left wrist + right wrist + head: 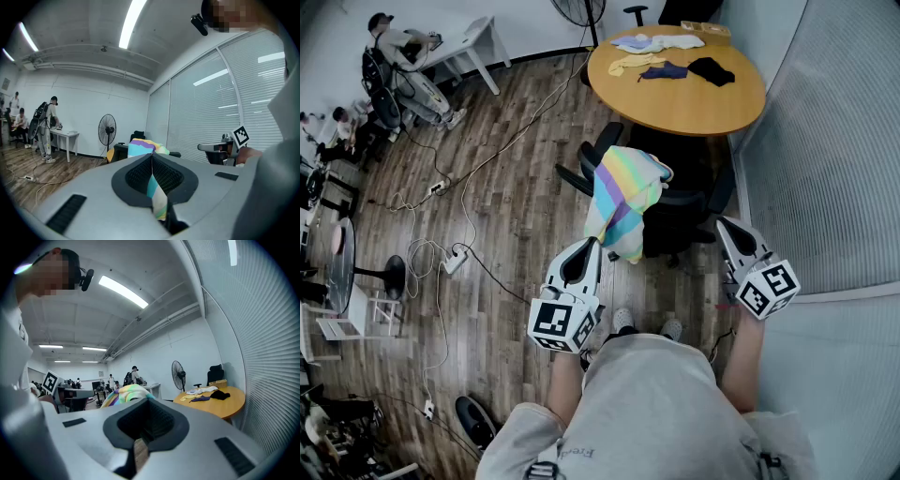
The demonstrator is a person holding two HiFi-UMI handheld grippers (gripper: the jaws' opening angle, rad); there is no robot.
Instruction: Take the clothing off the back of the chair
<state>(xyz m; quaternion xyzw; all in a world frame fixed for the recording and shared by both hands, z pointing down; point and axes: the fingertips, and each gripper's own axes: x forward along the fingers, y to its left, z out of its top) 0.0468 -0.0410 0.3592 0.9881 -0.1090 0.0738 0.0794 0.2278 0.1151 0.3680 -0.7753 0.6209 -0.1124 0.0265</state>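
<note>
A rainbow-striped piece of clothing (623,195) hangs over the back of a black office chair (680,214) in front of me. My left gripper (592,244) is shut and empty, with its tip just left of the garment's lower hem, apart from it. My right gripper (724,225) is shut too and holds nothing; it sits at the chair's right side. In the left gripper view the clothing (139,146) shows straight ahead beyond the shut jaws. The right gripper view shows the clothing (125,392) ahead and to the left.
A round wooden table (675,101) behind the chair carries several small garments (711,70). A wall with blinds (825,141) runs close on the right. Cables and a power strip (455,261) lie on the wood floor at left. A standing fan (107,129) and people at desks are far off.
</note>
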